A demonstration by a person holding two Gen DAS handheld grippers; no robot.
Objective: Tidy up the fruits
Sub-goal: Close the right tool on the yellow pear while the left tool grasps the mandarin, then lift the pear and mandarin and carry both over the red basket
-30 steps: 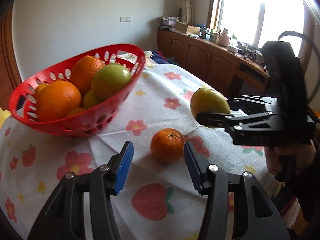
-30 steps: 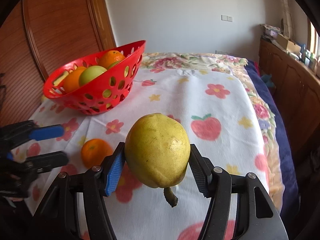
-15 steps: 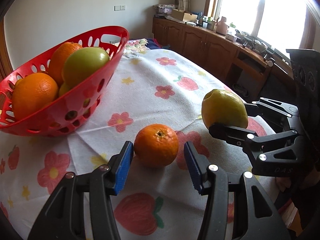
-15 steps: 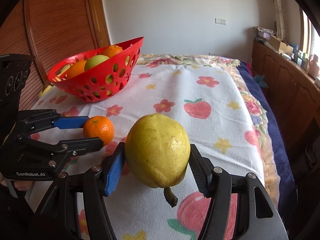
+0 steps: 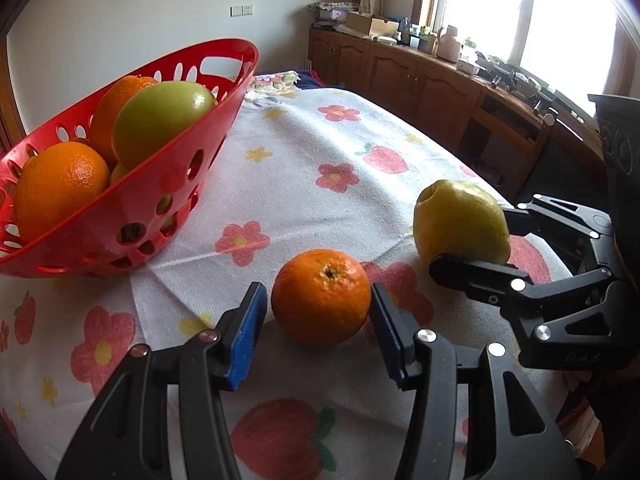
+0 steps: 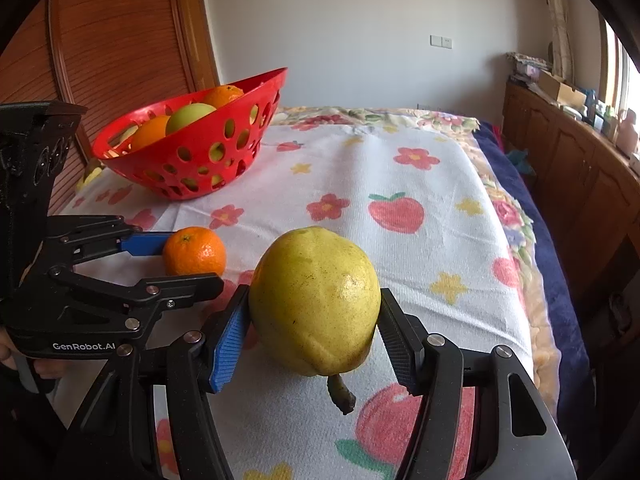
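Yellow pear (image 6: 315,300) is clamped between the pads of the right gripper (image 6: 314,332), its long axis running along the fingers, stem end toward the camera and blossom end forward. Left gripper (image 5: 318,320) stands open, its blue pads flanking a small orange (image 5: 321,297) that rests on the flowered cloth (image 5: 296,176) with its stem dimple upward. Red basket (image 5: 168,184), tilted, holds oranges and a green apple (image 5: 160,120).

Left gripper (image 5: 318,320): fingers (image 5: 246,330) apart, flanking a mandarin (image 5: 321,297) on the flowered cloth (image 5: 304,176). Right gripper (image 5: 472,240): clamped around a yellow pear (image 5: 460,222). Red basket (image 5: 160,184), left: oranges (image 5: 60,188) and a green apple (image 5: 162,120) inside.
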